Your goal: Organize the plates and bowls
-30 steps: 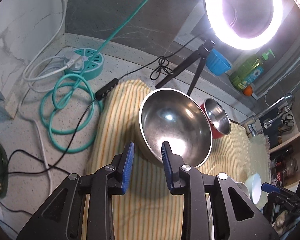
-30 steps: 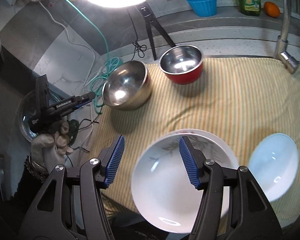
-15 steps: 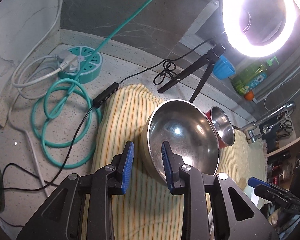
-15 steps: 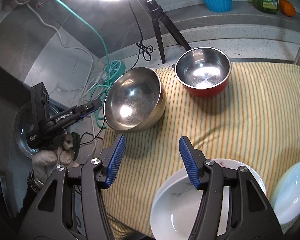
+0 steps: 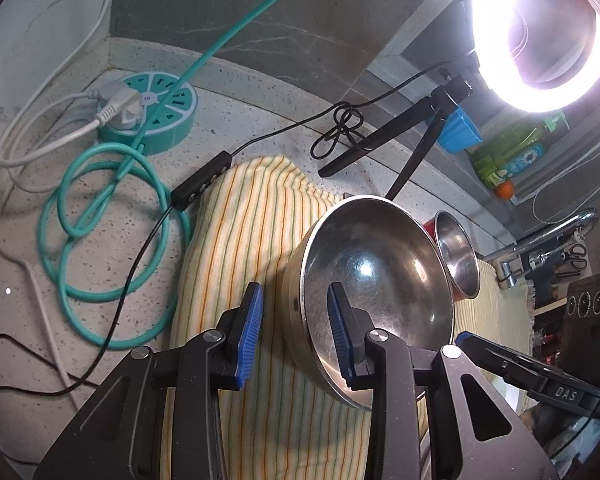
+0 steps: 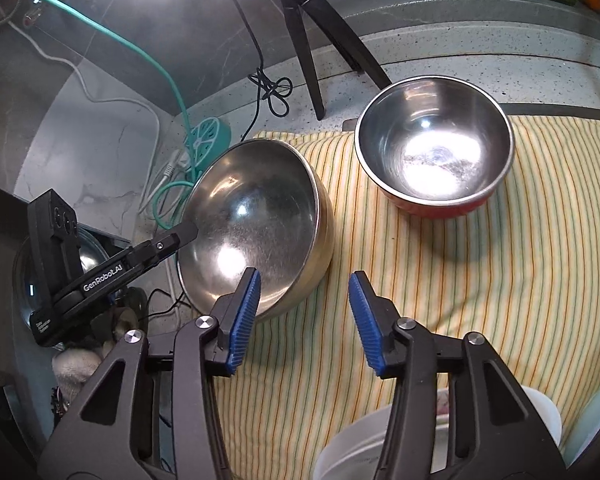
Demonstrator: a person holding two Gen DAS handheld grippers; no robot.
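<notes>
In the right wrist view, the words "GenRobot.AI" are printed in white along the black arm of the left gripper (image 6: 156,246), and lower on its body there is a small white label which is too small to read. In the left wrist view, the letters "DAS" are printed in white on the black body of the right gripper (image 5: 470,338), near the right edge of the picture. The green bottle (image 5: 512,156) on the ledge carries a blue and white label, but its text cannot be read.
</notes>
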